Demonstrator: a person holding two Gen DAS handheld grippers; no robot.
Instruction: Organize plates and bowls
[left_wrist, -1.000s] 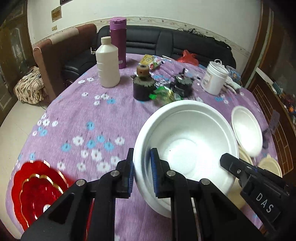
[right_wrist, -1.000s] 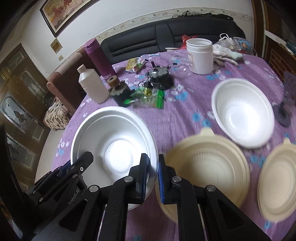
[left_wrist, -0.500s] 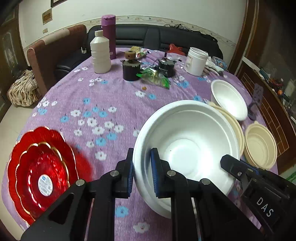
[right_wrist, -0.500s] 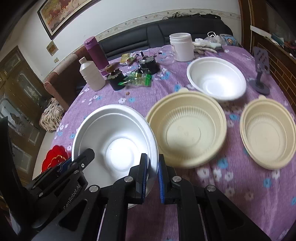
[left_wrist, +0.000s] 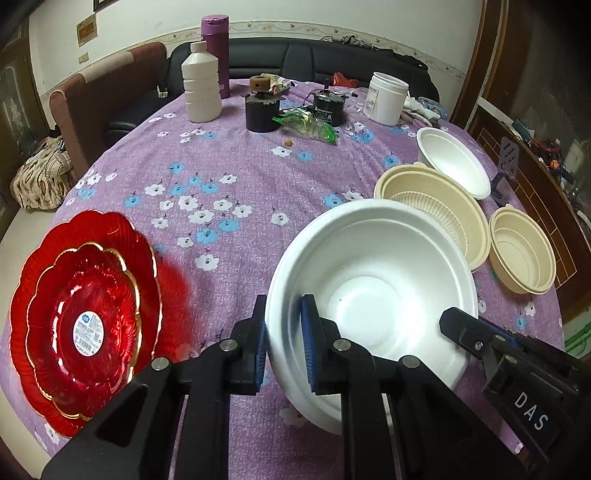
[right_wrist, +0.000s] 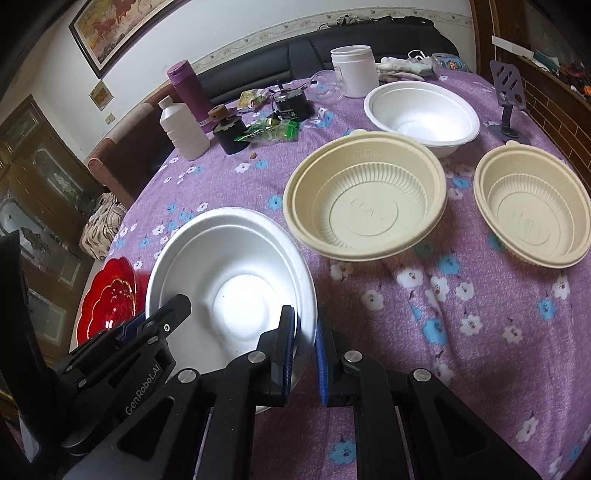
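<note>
I hold a large white foam bowl by its rim with both grippers, above the purple flowered tablecloth. My left gripper is shut on the bowl's left rim, one pad inside and one outside. On the opposite rim my right gripper is shut on the same white bowl. To the right lie a big cream bowl, a smaller cream bowl and another white foam bowl. Two stacked red plates lie at the table's near left edge.
At the far side stand a white bottle, a purple flask, a white jar, two black motor parts and a green packet. A phone stand is at the right edge. A black sofa lies beyond.
Both grippers have drawn the white bowl back toward the near edge, away from the cream bowls. The red plates have come fully into the left wrist view.
</note>
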